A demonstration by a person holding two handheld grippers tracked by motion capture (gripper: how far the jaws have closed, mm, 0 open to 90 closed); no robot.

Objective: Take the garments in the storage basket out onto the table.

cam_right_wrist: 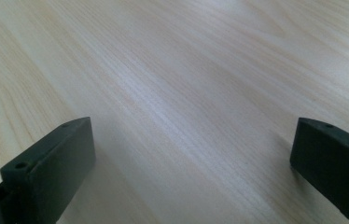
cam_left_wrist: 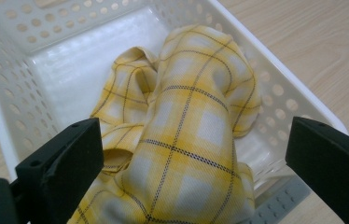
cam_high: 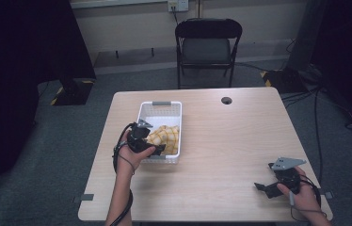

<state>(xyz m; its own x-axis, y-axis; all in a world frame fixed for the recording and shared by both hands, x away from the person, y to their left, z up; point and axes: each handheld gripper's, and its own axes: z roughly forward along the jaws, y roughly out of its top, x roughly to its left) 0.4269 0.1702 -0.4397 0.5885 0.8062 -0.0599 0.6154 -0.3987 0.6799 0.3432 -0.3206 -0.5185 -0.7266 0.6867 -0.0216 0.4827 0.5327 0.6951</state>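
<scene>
A pale wooden table (cam_high: 221, 141) takes up the middle of the high view, with a folding chair (cam_high: 207, 44) standing past its far edge and grey floor all round. Most of the tabletop is bare: the whole middle and far right, apart from a small round cable hole (cam_high: 226, 100) near the far edge.

A white perforated basket (cam_high: 151, 110) stands on the left half of the table, its long side running away from the person and its near end close to the person's left hand. A wide strip of bare wood lies between its left wall and the table's left edge. Inside it, a yellow checked cloth (cam_left_wrist: 186, 130) lies crumpled in the near end, heaped above the floor of the basket and leaning toward the right wall; the far end of the basket is bare white plastic.

The left gripper (cam_left_wrist: 193, 163) hangs over the near end of the basket with its jaws spread wide, one on each side of the cloth heap. The cloth lies between them but is not pinched.

The right gripper (cam_right_wrist: 193, 154) sits low over the near right corner of the table, not far from the right edge, well apart from the basket. Its jaws are likewise spread wide, with bare wood grain between them.
</scene>
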